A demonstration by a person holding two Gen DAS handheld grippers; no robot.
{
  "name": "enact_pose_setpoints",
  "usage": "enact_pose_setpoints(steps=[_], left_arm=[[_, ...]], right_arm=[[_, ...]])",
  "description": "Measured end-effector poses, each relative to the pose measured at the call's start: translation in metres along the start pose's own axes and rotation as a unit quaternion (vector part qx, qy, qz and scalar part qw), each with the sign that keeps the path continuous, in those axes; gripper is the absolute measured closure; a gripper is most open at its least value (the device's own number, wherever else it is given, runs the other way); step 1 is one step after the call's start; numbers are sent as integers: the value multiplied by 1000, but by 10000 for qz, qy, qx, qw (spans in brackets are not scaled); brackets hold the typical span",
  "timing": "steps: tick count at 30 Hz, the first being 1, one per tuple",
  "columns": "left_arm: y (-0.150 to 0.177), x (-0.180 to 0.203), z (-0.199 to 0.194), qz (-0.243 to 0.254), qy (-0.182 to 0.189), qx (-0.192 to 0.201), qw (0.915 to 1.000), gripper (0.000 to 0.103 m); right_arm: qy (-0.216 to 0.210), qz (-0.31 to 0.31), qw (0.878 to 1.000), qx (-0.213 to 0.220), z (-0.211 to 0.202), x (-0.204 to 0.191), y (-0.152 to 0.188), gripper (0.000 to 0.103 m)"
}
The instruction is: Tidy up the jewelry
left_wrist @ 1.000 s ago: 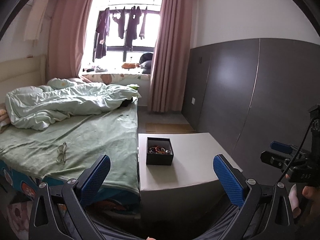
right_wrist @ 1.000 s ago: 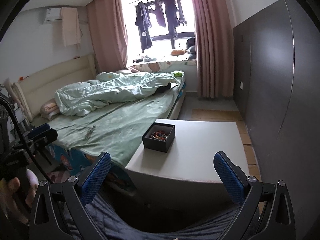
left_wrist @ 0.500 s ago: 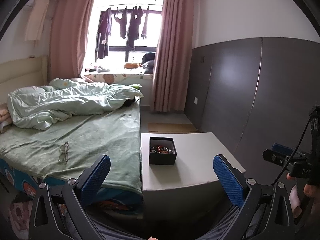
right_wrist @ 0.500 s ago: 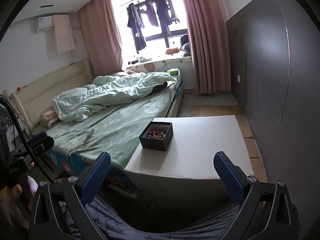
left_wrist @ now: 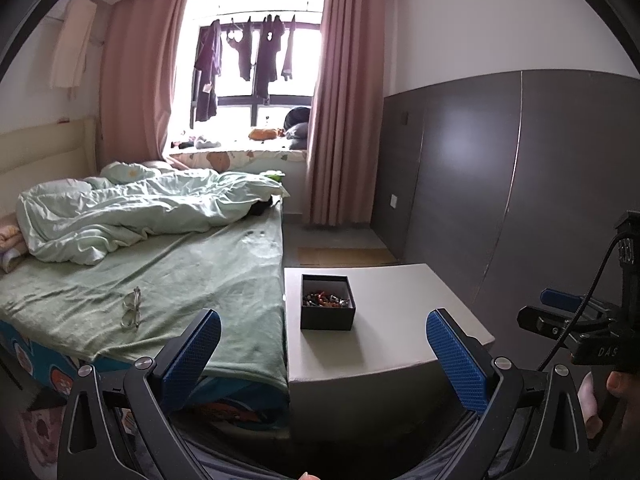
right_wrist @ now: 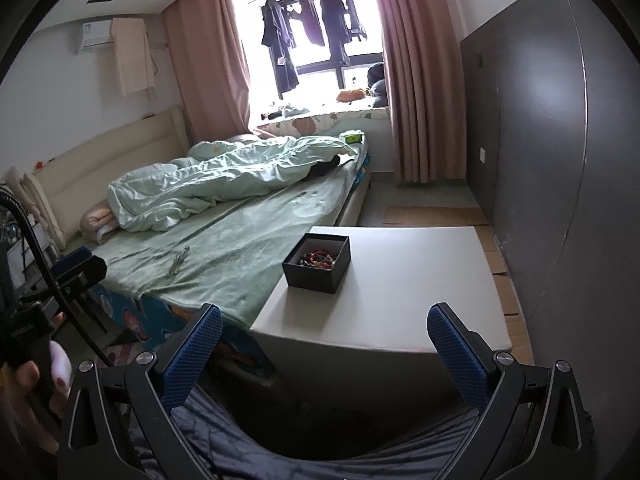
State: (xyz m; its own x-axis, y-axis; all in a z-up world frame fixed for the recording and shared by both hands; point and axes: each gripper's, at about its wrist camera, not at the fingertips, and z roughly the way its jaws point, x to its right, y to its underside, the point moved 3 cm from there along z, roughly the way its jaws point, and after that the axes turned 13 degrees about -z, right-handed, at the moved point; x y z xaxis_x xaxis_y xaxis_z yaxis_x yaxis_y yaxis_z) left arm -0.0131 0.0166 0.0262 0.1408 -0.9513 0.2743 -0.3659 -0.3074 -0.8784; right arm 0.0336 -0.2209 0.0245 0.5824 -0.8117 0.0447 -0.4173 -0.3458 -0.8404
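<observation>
A small black open box [left_wrist: 327, 303] [right_wrist: 318, 263] with a tangle of colourful jewelry [left_wrist: 326, 299] [right_wrist: 319, 258] inside stands on the left part of a low white table [left_wrist: 404, 312] [right_wrist: 420, 280] beside the bed. My left gripper [left_wrist: 323, 356] hangs open, well short of the table, nothing between its blue pads. My right gripper [right_wrist: 324, 354] is also open and empty, held back from the table's near edge. Each gripper shows at the edge of the other's view, held by a hand.
A bed [left_wrist: 168, 276] with a green sheet and a crumpled quilt lies left of the table; a pair of glasses [left_wrist: 132, 312] [right_wrist: 178, 260] rests on the sheet. A dark grey wall panel [left_wrist: 520, 184] runs along the right. Pink curtains and a window are far behind.
Both grippers have drifted slightly; the box and table have shifted a little in each view. Both stay open and empty.
</observation>
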Motion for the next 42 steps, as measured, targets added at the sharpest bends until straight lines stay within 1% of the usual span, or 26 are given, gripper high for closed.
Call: enact_pose_setpoints(steps=[10,17,42], left_arm=[[1,-1,8,-67,-111,-111,9999,0],[0,2,9,-15,-164,-69,9998,0],[-1,8,3,109,-78,-135,9998,0]], right_arm=[[88,34,10000,10,-1,0,1,0],[145,72,9999,-27,1,2,4,0],[230,84,9997,-75,-4,4,5,0]])
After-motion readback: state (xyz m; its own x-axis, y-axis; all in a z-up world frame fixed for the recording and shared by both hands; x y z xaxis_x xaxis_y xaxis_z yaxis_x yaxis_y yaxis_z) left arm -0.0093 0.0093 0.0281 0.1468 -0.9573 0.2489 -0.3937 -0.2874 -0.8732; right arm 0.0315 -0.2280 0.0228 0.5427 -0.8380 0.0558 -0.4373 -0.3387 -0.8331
